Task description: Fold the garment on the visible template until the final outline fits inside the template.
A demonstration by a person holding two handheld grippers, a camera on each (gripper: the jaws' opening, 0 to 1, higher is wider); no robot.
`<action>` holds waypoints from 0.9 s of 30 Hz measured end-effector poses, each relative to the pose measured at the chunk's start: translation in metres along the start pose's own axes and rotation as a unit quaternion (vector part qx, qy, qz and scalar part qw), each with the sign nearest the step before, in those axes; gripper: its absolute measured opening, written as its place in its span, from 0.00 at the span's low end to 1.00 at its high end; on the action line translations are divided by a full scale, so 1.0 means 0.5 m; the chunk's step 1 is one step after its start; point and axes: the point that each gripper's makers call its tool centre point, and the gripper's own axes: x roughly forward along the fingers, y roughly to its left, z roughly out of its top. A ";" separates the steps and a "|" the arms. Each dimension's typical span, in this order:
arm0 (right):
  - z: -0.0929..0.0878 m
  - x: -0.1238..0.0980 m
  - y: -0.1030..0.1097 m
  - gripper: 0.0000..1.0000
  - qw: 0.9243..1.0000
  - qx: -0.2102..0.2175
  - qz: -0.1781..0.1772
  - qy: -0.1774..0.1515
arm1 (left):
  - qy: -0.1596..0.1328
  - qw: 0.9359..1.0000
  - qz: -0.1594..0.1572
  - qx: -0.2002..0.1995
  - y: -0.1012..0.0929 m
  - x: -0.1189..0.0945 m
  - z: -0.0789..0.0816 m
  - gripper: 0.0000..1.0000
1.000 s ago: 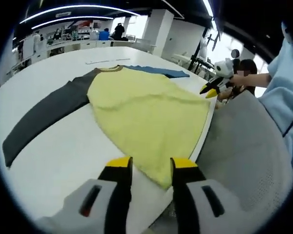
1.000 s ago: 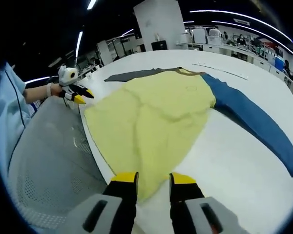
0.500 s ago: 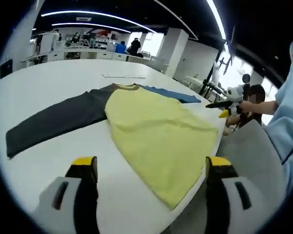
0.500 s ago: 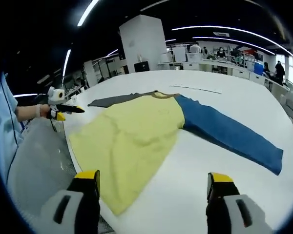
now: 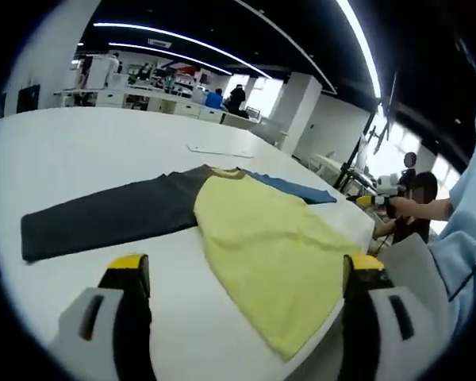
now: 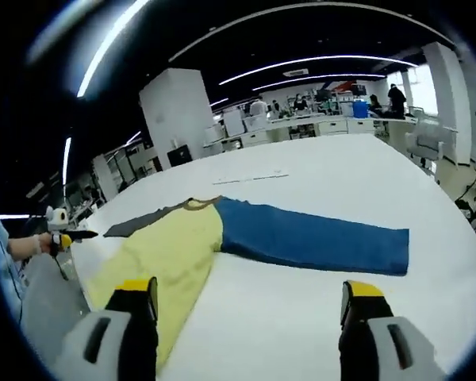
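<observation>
In the left gripper view, the left gripper [image 5: 242, 274] at the bottom has its jaws wide apart, gripping nothing. The garment [image 5: 274, 254] lies mid-frame on the white table [image 5: 79, 151], dark sleeve [image 5: 111, 216] leftward. In the right gripper view, the right gripper [image 6: 250, 298] likewise gapes empty; the blue sleeve [image 6: 309, 238] stretches right of centre.

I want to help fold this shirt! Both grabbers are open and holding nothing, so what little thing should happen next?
Probably bring the right gripper down to the far end of the blue sleeve and pinch it. That sleeve lies flat and stretched straight out from the yellow body on the white table, as does the dark grey sleeve, so nothing is folded in yet.
</observation>
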 end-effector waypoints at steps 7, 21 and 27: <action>0.020 -0.006 -0.071 0.91 0.999 0.031 -0.035 -0.017 | 0.001 1.000 0.002 -0.007 0.005 0.005 -0.002 0.99; 0.030 0.021 -0.219 0.75 0.992 0.084 -0.094 -0.024 | -0.018 0.999 0.011 -0.033 0.025 -0.007 0.009 0.98; 0.012 0.035 -0.251 0.63 0.986 0.112 -0.127 -0.013 | -0.024 0.999 0.018 -0.044 0.035 -0.014 0.006 0.96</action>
